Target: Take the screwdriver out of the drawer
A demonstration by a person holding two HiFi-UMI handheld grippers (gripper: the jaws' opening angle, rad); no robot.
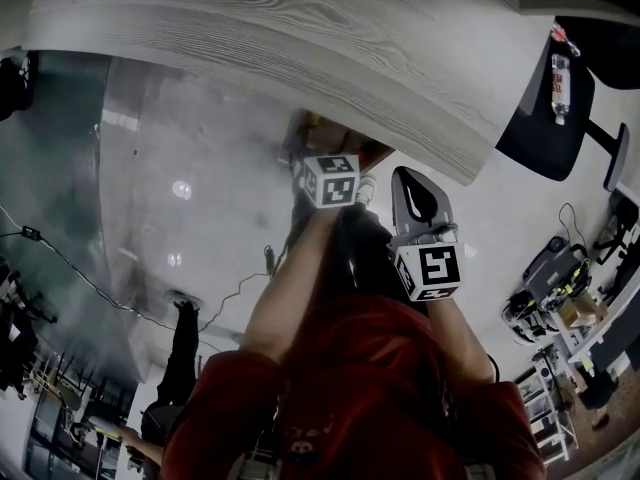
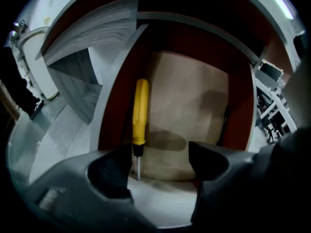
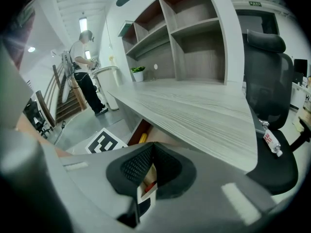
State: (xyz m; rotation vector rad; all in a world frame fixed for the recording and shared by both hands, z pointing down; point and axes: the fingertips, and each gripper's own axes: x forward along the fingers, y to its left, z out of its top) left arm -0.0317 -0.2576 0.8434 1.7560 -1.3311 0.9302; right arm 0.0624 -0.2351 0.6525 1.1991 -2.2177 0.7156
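Over the open red-brown wooden drawer (image 2: 242, 106) the left tool (image 2: 159, 155) hangs spread wide, apparently lined up to close on the yellow-handled screwdriver (image 2: 141, 110) lying along its left wall, centre-left of frame; the right tool (image 3: 151, 152) is pinched together, seemingly idle.

Fisheye distortion bends all three views, and their corners fall dark. Ceiling lights glare off the glossy floor (image 1: 150, 253). The drawer (image 2: 189, 106) interior lies dim and shadowed, the nearest foreground soft.
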